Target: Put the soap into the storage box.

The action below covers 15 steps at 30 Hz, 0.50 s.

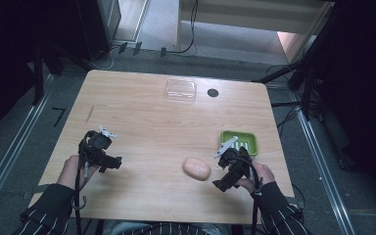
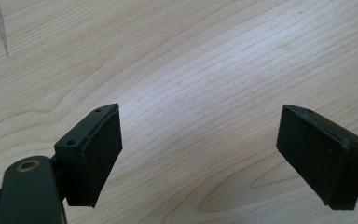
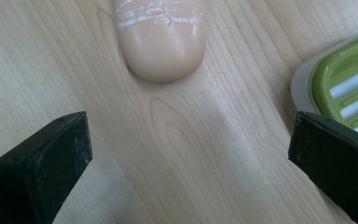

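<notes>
**Both grippers released over the table; soap bar lies free beside the right one**

Hidden / cut off: in the right gripper view the soap bar [image 3: 161,39] is cropped by the top edge, so just its rounded near end shows, with whitish scuff lines across it. The green soap dish [image 3: 345,88] is cut by the right edge there and partly covered by the right-hand jaw. In the high view the person's forearms leave the frame at the bottom; the sleeves are dark with thin stripes. The room beyond the table is mostly black and hard to read.

Surface and room: light wood-grain table [image 1: 142,122], rounded corners, one dark streak near its far left. Grey floor around it, metal rails at both sides, cables and stand legs at the far right.

Things: soap bar [image 1: 197,168], peach-coloured, lies flat on the table near the front edge, just to the left of the right gripper [image 1: 223,183], not touching it. Soap dish [image 1: 239,142] sits just beyond that gripper. Clear plastic lid or tray [image 1: 180,89] and a small dark round disc [image 1: 213,92] lie at the far edge, well apart from both hands.

Grippers: left gripper [image 1: 116,164] jaws wide apart over bare wood, nothing between them. Right gripper jaws likewise spread wide, bare wood between them, soap ahead of them.
</notes>
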Each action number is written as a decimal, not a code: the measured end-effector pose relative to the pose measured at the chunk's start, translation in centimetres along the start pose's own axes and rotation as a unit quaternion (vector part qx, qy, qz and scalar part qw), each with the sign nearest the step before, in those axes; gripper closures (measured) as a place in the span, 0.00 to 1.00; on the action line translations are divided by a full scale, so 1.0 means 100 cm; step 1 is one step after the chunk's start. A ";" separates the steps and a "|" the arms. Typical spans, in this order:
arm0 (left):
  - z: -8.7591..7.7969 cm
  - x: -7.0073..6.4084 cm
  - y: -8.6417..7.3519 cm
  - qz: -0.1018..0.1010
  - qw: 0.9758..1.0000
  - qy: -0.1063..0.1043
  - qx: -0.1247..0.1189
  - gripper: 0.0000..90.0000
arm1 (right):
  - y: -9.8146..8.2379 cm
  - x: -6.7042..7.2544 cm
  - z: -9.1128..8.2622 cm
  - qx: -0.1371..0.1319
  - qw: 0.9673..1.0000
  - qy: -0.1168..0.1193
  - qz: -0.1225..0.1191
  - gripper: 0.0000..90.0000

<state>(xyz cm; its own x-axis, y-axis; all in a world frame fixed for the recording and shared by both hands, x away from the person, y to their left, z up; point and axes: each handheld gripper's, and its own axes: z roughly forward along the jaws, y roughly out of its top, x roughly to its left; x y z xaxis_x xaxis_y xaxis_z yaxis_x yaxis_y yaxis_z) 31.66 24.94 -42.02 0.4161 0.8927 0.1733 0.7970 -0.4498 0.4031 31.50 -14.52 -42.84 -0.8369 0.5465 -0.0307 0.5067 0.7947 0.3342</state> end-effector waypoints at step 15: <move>0.000 0.001 0.000 -0.002 1.000 0.000 0.000 0.16 | 0.011 0.003 0.001 0.006 1.000 -0.001 -0.015 0.00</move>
<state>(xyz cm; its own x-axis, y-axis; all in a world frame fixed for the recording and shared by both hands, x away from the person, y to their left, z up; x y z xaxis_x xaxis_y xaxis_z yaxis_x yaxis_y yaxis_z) 31.67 25.02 -42.01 0.4129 0.8945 0.1714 0.7988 -0.4461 0.4037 31.82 -13.44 -42.55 -0.8515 0.5225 -0.0435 0.4834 0.8144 0.3210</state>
